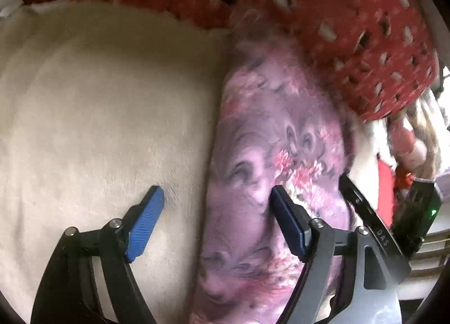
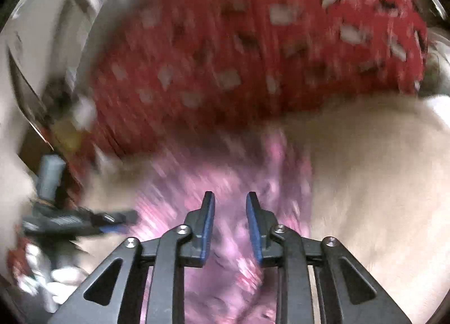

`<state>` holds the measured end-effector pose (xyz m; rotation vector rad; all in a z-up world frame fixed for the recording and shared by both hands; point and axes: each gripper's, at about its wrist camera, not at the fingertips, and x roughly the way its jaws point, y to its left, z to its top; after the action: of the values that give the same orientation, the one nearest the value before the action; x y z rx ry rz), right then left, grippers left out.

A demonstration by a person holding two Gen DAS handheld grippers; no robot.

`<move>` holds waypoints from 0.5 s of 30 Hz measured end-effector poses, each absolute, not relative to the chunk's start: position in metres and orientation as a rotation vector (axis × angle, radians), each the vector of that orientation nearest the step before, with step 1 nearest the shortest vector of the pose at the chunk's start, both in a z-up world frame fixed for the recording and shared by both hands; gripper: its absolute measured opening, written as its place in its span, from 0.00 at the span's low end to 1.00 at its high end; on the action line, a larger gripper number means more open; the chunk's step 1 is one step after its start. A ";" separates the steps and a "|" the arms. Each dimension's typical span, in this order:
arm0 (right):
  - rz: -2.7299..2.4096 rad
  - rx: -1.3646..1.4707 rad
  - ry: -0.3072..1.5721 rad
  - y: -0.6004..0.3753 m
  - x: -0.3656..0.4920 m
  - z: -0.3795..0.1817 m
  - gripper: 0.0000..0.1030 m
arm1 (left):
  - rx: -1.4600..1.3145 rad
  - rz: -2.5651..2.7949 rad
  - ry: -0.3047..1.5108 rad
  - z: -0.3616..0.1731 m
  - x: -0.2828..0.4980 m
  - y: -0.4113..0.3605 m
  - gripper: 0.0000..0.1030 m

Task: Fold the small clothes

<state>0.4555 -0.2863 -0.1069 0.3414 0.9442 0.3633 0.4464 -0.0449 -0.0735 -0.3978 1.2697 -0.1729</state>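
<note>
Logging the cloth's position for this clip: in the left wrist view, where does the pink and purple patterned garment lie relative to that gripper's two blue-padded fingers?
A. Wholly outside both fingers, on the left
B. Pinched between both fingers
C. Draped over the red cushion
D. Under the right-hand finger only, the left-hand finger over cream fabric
D: the patterned garment runs under the right-hand finger, while the left gripper stands wide, its other finger over the cream blanket.

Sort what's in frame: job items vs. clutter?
Job:
- pink-purple patterned garment, a long strip on the cream blanket
- left tool, open, one finger over the garment
- right tool, open above the garment

Lying about:
- cream blanket, just the work surface
- red patterned cushion behind
- blurred clutter at the edge
</note>
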 end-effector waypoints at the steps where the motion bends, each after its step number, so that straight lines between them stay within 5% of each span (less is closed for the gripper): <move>1: 0.355 0.345 0.909 -0.288 0.452 -0.100 0.23 | -0.386 -0.169 1.261 -0.069 0.444 -0.045 0.77; 6: 0.437 0.333 0.813 -0.289 0.417 -0.063 0.27 | -0.446 -0.231 1.212 -0.039 0.414 -0.033 0.76; 11: 0.443 0.126 0.903 -0.271 0.383 -0.100 0.32 | -0.409 -0.236 1.299 -0.085 0.386 -0.046 0.75; 15: 0.444 0.222 0.844 -0.286 0.365 -0.076 0.33 | -0.334 -0.262 1.241 -0.068 0.365 -0.052 0.75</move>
<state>0.3646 -0.2861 -0.0757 0.2215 0.8441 0.4443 0.3654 -0.0516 -0.0675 -0.3343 1.2412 -0.2616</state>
